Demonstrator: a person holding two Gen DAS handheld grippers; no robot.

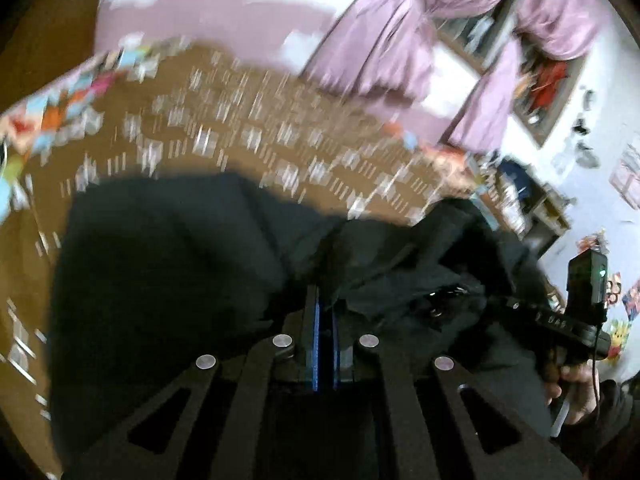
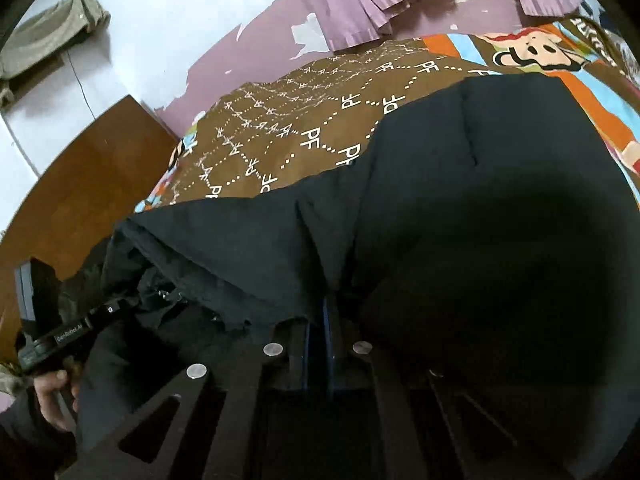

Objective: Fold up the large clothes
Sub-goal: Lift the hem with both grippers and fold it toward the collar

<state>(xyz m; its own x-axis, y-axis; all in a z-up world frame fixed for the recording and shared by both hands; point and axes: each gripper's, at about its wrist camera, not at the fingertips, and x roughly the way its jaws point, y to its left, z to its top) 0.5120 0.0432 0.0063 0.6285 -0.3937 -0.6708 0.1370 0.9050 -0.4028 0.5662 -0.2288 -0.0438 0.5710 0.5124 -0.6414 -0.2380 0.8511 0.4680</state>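
A large black garment (image 1: 180, 248) lies over a bed with a brown patterned cover (image 1: 260, 120). My left gripper (image 1: 325, 304) is shut on a fold of the black garment, the cloth bunched between its blue pads. In the right wrist view the same black garment (image 2: 460, 220) fills the lower frame over the brown cover (image 2: 304, 120). My right gripper (image 2: 326, 300) is shut on a ridge of its cloth. Each gripper shows in the other's view, held in a hand: the right one at the right edge (image 1: 576, 324), the left one at the left edge (image 2: 60, 340).
Purple curtains (image 1: 384, 40) hang by a window behind the bed. A brown wooden board (image 2: 80, 192) stands at the bed's left end. A white and purple wall (image 2: 160, 20) is behind. Shelves with clutter (image 1: 520, 200) stand at the right.
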